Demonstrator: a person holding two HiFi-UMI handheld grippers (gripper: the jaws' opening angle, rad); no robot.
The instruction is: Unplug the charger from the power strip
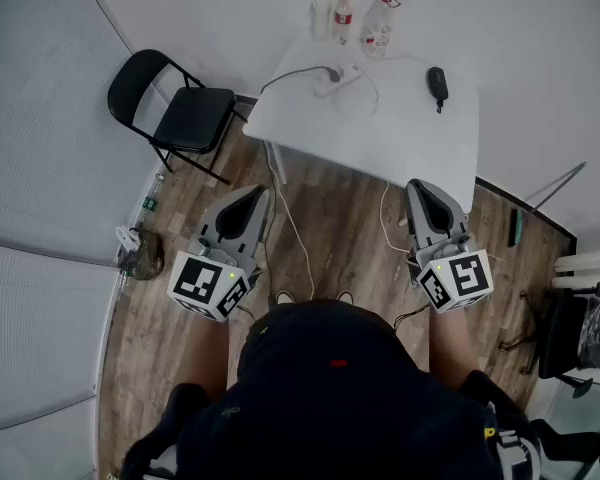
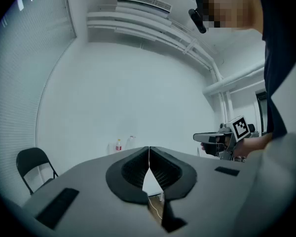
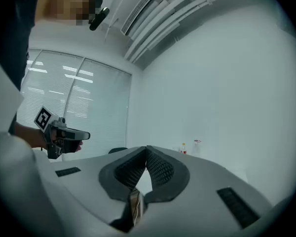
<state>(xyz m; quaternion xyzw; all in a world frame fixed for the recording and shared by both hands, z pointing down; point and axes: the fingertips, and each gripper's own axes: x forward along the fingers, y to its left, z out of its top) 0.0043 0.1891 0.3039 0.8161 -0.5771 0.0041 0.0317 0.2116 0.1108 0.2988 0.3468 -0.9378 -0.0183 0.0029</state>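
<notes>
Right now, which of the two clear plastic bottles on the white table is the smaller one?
The slim red-labelled bottle, on the left in the head view. The other clear bottle beside it is plainly bulkier.

Floor [image 1: 330, 208] lies open from right tool [image 1: 418, 186] to table [image 1: 400, 140]; chair [image 1: 193, 118] aside.

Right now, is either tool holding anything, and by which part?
Nothing is held: the left tool and right tool are both shut and empty, short of the table.
</notes>
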